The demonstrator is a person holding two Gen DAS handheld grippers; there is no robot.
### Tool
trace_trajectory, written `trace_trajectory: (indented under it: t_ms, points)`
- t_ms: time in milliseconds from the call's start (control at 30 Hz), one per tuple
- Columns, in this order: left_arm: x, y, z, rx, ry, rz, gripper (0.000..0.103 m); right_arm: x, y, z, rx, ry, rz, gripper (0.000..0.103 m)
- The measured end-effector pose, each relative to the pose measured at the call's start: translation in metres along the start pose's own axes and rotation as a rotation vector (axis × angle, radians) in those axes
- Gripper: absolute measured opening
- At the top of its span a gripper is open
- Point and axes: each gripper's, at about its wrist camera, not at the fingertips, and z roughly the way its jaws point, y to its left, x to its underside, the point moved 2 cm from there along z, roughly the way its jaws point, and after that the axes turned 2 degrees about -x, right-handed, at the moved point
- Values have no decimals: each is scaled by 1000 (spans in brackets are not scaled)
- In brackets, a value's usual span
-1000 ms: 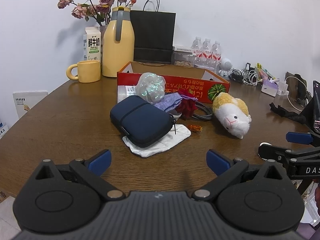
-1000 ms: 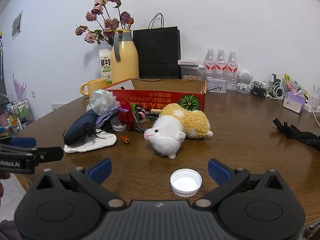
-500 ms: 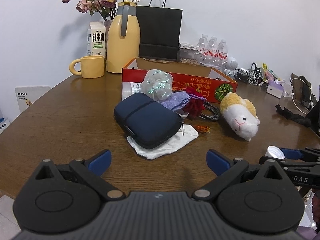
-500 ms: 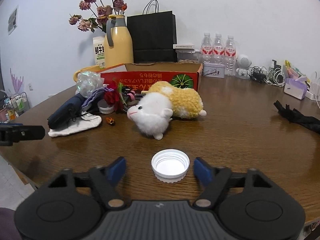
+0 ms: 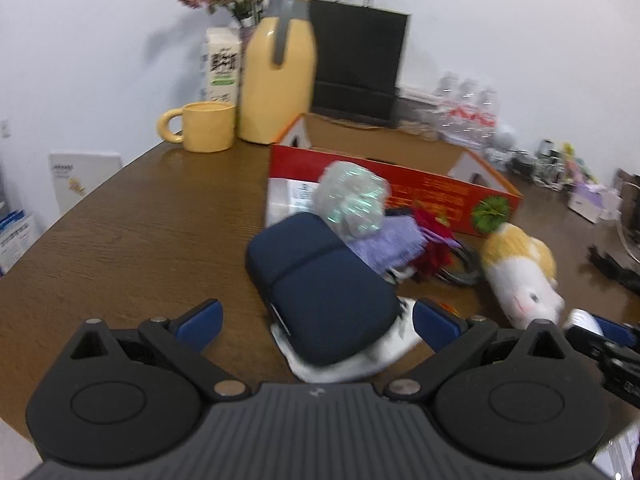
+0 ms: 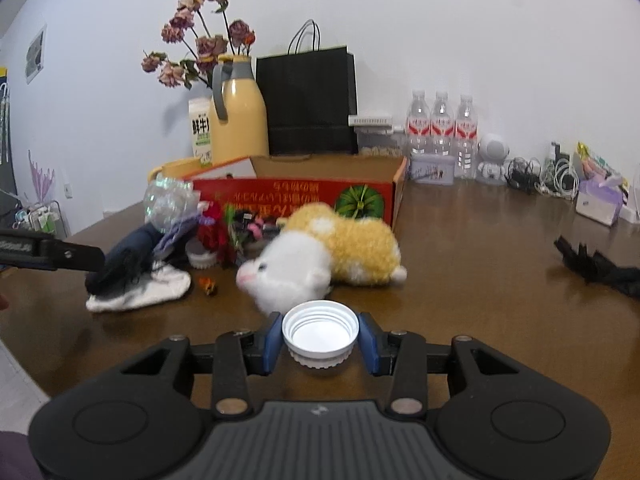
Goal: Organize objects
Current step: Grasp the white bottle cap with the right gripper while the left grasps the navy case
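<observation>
Blue pads of the right gripper (image 6: 320, 338) are seen set against both sides of a white cap (image 6: 320, 330); the jaws have just been closing, and the cap, open side up, is clamped between them above the wooden table (image 6: 480, 264). Just beyond the cap lies a plush toy (image 6: 320, 260), white head toward the gripper, yellow body behind. A red box (image 6: 304, 196) stands behind the toy.

The left gripper (image 5: 316, 320) is held with its jaws wide apart and nothing gripped. A navy pouch (image 5: 320, 284) is seen between and just beyond the pads, resting on a white cloth (image 5: 352, 364). An iridescent ball (image 5: 352, 200) and purple fabric (image 5: 388, 240) are piled against the pouch's far side, in front of the box. A yellow mug (image 5: 204, 126) and a yellow flask (image 5: 280, 80) stand well apart at the table's far edge.
</observation>
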Motion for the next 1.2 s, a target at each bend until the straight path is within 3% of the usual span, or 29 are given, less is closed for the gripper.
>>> trace_trajectory:
  t_ms: [233,500,733,1200]
  points:
    - [-23,7,36,-69,60,-76,103,-22,-13,11,9,-45,-27,39]
    - [-30,9,68,-47,131,-148,103,-31,-19,31,-15,-54,-21,39]
    - [-28,15,75,-16,151,-208,84,-39,-15,42,-44,-62,-22,39]
    - [-24,28,58,-3,129,-172,66,-46,0,44,-51,-60,-33,39]
